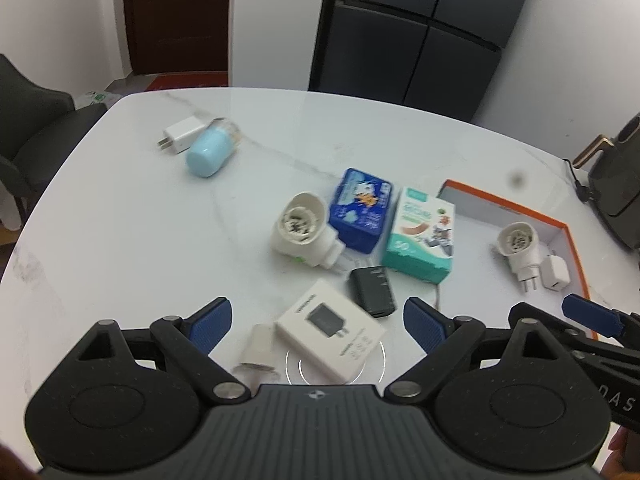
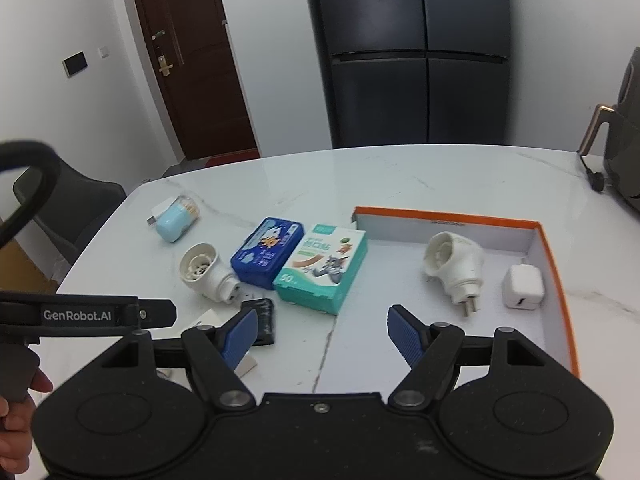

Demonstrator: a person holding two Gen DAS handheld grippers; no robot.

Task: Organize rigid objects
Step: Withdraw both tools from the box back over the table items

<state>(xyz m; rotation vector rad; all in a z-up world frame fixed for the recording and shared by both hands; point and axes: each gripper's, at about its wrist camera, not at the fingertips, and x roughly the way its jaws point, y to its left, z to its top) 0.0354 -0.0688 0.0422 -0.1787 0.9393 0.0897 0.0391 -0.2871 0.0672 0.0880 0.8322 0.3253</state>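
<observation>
White marble table (image 1: 120, 240) holds the clutter: with both jaws spread and empty, bring the left gripper (image 1: 318, 326) square over the white charger box (image 1: 332, 330) at its six o'clock, clamping its long sides before carrying it to the orange-rimmed tray (image 2: 554, 264) at three o'clock, while the right gripper (image 2: 320, 336) waits.

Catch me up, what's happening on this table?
A person holds a claw in each hand, sorting small items into an orange-rimmed box. The left claw and the right claw are both open and empty, above the table. The box holds a white plug-in device and a small white charger. Outside it lie a second plug-in device, a blue case, a bandage box, a black adapter and a blue jar.
</observation>
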